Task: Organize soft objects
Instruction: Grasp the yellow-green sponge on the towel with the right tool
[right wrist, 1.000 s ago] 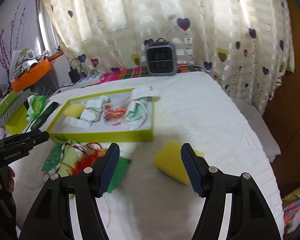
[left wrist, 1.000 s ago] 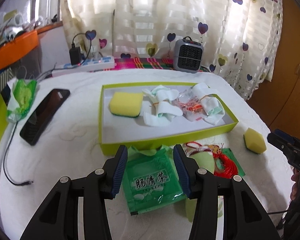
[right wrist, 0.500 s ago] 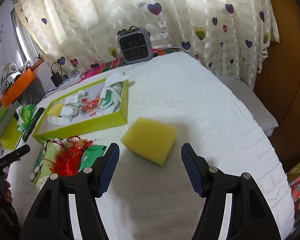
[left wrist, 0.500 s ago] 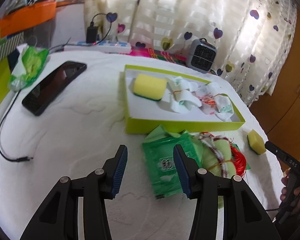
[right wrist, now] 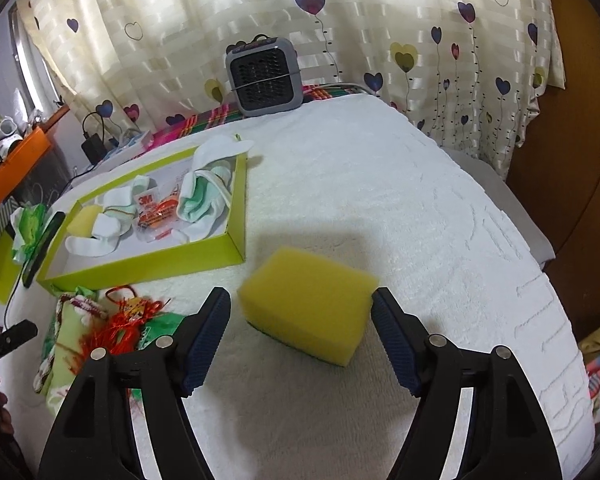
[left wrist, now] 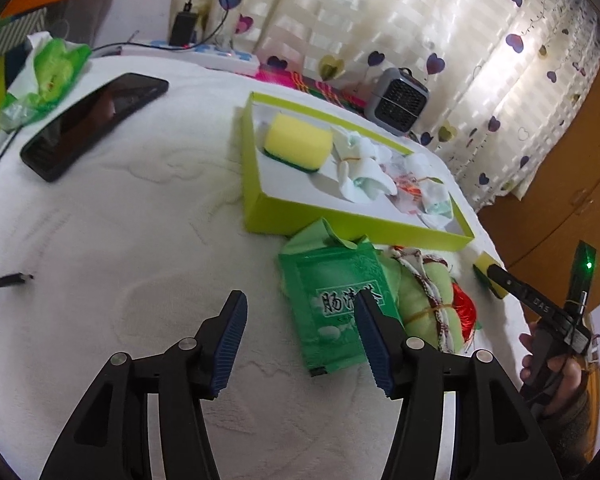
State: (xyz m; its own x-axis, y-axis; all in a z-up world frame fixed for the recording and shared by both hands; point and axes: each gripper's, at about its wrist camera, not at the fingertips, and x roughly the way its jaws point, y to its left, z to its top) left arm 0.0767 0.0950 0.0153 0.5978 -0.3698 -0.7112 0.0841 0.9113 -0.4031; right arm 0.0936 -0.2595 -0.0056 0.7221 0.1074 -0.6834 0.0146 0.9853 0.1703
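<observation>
A yellow sponge lies on the white cloth between the open jaws of my right gripper, which does not touch it. A lime-green box holds another yellow sponge, rolled white socks and a small packet. In front of the box lie a green tea packet and a green bundle with red tassels. My left gripper is open and empty, just left of the tea packet, its right finger over the packet's edge.
A black phone and a green tissue pack lie at the left. A power strip and a small grey heater stand at the back. A cable end lies at the left. The table edge drops off on the right.
My right gripper has moved forward, so the sponge now sits between its fingers. My left gripper has pulled back and shifted left, off the tea packet.
</observation>
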